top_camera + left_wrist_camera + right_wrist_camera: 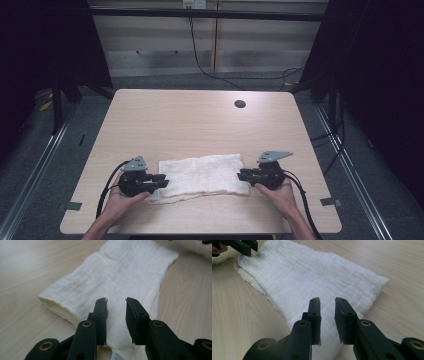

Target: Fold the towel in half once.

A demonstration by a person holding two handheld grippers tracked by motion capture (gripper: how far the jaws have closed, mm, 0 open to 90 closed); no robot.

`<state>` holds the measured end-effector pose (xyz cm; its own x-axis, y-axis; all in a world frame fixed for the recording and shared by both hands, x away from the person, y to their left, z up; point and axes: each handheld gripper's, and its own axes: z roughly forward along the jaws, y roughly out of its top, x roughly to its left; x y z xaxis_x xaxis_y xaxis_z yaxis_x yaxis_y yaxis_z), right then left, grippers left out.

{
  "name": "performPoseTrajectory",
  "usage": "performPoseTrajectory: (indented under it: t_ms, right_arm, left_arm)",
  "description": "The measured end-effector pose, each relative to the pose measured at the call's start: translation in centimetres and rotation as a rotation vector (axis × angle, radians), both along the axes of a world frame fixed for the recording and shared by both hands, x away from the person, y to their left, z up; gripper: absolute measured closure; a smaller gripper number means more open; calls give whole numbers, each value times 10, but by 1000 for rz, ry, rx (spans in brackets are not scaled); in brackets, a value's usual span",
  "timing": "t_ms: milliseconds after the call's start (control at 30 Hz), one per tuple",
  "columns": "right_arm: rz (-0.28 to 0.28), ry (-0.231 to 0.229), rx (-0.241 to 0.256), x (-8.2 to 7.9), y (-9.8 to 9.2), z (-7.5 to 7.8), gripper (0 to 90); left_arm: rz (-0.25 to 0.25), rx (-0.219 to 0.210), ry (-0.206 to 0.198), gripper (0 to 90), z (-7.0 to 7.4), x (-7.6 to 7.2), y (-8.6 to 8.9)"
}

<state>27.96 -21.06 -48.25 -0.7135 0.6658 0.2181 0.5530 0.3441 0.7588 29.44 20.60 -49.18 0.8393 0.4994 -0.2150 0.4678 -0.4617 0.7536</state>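
Note:
A folded white cloth (202, 177) lies flat near the table's front edge. My left gripper (161, 181) sits at the cloth's left end, held by a hand. In the left gripper view its jaws stand open a little way just above the cloth (117, 277), with nothing between them (116, 301). My right gripper (243, 175) is at the cloth's right end. In the right gripper view its jaws (327, 300) are also slightly open over the cloth (312, 277), and the left gripper's tips (242, 246) show at the far end.
The wooden table (200, 120) has a round cable hole (240, 104) at the back right. Black cables trail from both grippers off the front edge. Wooden cabinets (210, 37) and dark frames stand behind the table.

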Motion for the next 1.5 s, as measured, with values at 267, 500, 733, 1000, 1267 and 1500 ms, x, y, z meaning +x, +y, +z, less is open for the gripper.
performPoseTrajectory:
  t_ms: [267, 500, 733, 1000, 1267, 1500]
  right_arm:
    - [6, 45, -102, -3, 16, -18, 688]
    - [33, 47, -106, -34, 3, -17, 719]
    - [-59, -4, -97, -18, -10, -2, 675]
    - [-92, -10, -39, 34, -11, 1, 611]
    - [-86, 32, -54, 43, -11, -10, 637]
    - [-96, 50, -94, 44, -10, -21, 642]
  left_arm:
    - [2, 60, -12, 685, -10, -9, -2]
    - [-32, 71, -16, 680, -9, -18, -5]
    - [-43, 69, -13, 707, -9, -17, -6]
    - [-33, 53, 6, 665, -2, -9, -1]
    - [54, 4, 12, 639, 19, 38, 5]
    - [109, 16, 49, 550, 3, 62, -3]
